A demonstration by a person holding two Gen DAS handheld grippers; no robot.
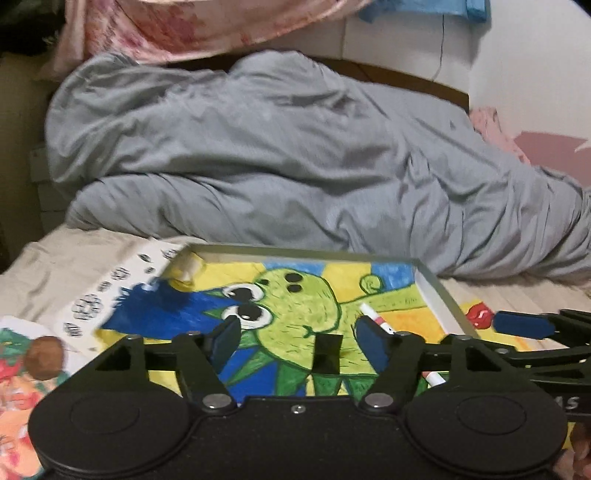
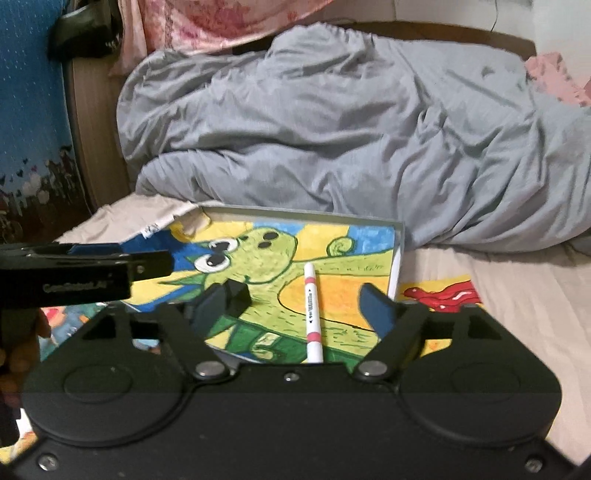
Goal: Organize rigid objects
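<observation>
A shallow grey tray (image 1: 436, 291) (image 2: 400, 236) lies on the bed and holds a bright drawing of a green creature (image 1: 295, 295) (image 2: 266, 258). A white marker with pink bands (image 2: 312, 314) (image 1: 376, 319) lies on the drawing. My left gripper (image 1: 295, 341) is open and empty just above the drawing, the marker beside its right finger. My right gripper (image 2: 295, 302) is open, its fingers on either side of the marker, not touching it. Each gripper shows in the other's view: the right one at the right edge (image 1: 524, 325), the left one at the left edge (image 2: 85, 273).
A crumpled grey duvet (image 1: 277, 155) (image 2: 351, 129) fills the bed behind the tray. More drawings lie around: a red one (image 2: 443, 293) to the right, a patterned sheet (image 1: 107, 295) and colourful pictures (image 1: 18, 369) to the left. Pink cloth (image 1: 166, 26) hangs at the back.
</observation>
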